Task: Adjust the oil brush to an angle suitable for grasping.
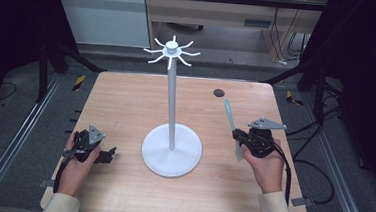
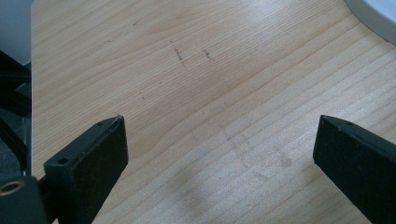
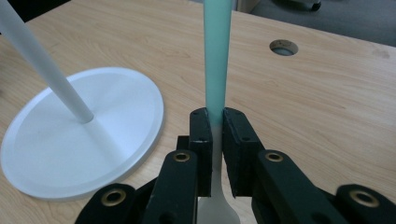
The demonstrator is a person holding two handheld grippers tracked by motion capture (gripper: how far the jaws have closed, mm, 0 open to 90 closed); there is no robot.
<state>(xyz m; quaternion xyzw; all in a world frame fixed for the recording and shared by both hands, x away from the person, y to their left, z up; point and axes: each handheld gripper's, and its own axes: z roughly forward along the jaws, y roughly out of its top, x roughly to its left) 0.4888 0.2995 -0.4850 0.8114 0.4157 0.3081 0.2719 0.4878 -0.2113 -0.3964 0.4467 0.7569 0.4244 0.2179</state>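
Note:
A white hook stand (image 1: 171, 105) rises from a round base (image 1: 172, 150) in the middle of the wooden table (image 1: 126, 96), with curved hooks (image 1: 172, 52) at its top. My right gripper (image 1: 240, 137) sits right of the base, shut on a slim utensil with a teal handle (image 1: 229, 114) (image 3: 216, 56) pointing up and away; its white end (image 3: 215, 205) hangs below the jaws. My left gripper (image 1: 108, 154) rests low at the table's front left, jaws wide apart over bare wood (image 2: 215, 140).
A dark round grommet hole (image 1: 219, 92) (image 3: 283, 47) sits near the table's far edge. The stand's base (image 3: 79, 130) lies just left of my right gripper. Metal rails and cables run along the floor on both sides of the table.

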